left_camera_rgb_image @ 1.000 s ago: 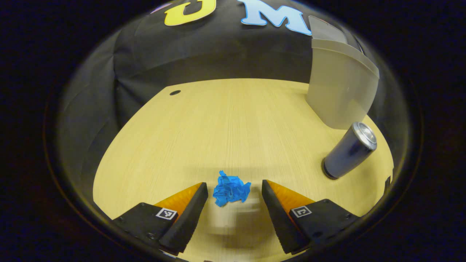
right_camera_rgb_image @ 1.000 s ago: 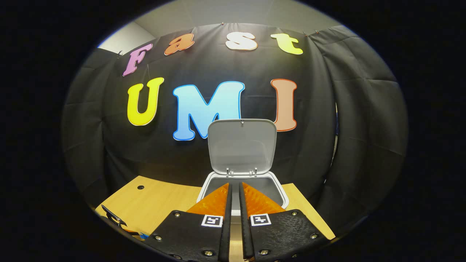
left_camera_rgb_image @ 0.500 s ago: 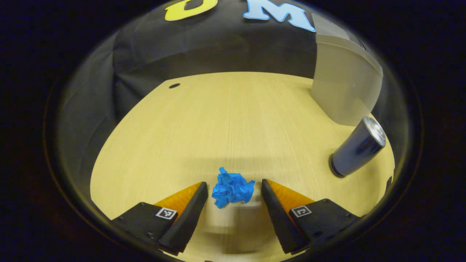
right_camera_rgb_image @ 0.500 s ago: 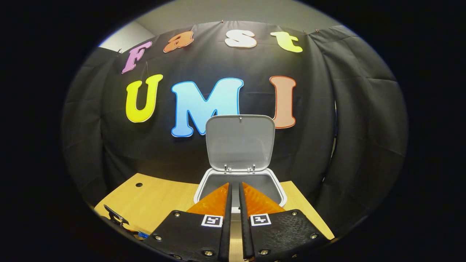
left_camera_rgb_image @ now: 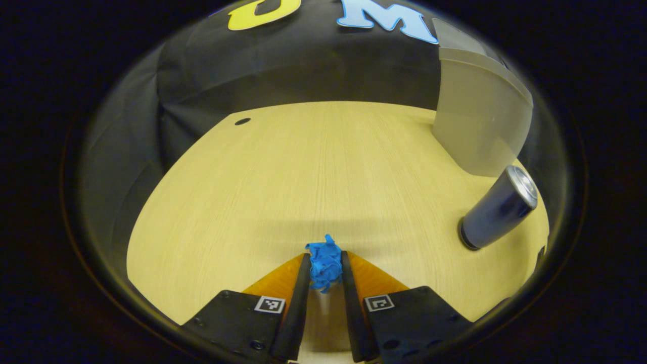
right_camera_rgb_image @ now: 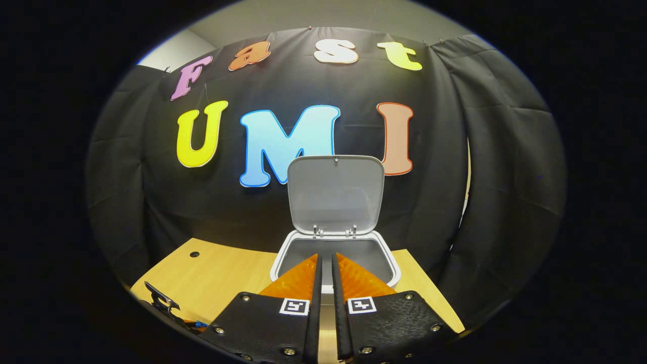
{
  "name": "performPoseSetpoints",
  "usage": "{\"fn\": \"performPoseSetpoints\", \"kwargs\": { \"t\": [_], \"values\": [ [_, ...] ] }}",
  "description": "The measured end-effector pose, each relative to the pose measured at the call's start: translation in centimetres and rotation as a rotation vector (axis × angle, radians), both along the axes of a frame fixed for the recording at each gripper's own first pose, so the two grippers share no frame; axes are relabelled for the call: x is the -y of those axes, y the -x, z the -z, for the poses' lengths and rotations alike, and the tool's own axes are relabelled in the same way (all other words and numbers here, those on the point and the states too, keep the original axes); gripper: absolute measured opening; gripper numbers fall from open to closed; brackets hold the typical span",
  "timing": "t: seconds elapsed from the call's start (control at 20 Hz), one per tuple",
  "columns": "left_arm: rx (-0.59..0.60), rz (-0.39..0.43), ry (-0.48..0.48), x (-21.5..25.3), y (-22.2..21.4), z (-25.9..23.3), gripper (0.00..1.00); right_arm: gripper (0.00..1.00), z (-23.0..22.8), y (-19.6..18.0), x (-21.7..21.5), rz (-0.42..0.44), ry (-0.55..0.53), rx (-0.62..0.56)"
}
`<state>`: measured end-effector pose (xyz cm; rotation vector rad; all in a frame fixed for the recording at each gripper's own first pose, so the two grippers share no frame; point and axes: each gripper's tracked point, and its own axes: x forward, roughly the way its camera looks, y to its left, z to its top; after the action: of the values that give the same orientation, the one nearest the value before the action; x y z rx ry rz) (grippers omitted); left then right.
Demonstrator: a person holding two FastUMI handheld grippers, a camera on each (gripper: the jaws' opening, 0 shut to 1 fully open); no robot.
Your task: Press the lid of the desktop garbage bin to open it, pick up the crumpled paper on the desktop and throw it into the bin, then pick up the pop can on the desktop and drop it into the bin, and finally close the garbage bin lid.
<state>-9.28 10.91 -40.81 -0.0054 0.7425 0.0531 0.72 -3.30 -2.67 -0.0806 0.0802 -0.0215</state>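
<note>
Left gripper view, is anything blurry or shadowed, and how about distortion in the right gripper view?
Left gripper view: sharp; a soft shadow band crosses the desktop just beyond the blue crumpled paper; fisheye tilts the pop can. Right gripper view: evenly lit, the wall curtain bulges, the open lid is crisp.

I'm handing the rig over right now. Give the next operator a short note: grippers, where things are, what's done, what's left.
Left gripper: shut on the paper, low at the table.
Right gripper: shut, empty, in front of the bin.
Can: upright on the table beside the bin.
Done: lid open, paper gripped.
Left: drop the paper in the bin, then the can, then close the lid.
</note>
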Motion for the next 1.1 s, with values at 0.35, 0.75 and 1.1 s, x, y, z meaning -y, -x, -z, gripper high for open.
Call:
{"fn": "performPoseSetpoints", "kwargs": {
  "t": [0.35, 0.75, 1.1],
  "values": [
    [0.096, 0.044, -0.012, 1.5, -2.4, -5.0, 0.43, 0.13, 0.4, 0.0, 0.2, 0.0, -0.007, -0.006],
    [0.289, 0.114, 0.002, 4.5, -8.1, -15.0, 0.41, 0.13, 0.9, 0.6, 1.3, 0.016, -0.027, -0.007],
    [0.441, 0.221, 0.032, 10.0, -12.4, -23.3, 0.44, 0.13, 1.4, 1.7, 3.4, 0.057, -0.045, -0.009]
  ]
}}
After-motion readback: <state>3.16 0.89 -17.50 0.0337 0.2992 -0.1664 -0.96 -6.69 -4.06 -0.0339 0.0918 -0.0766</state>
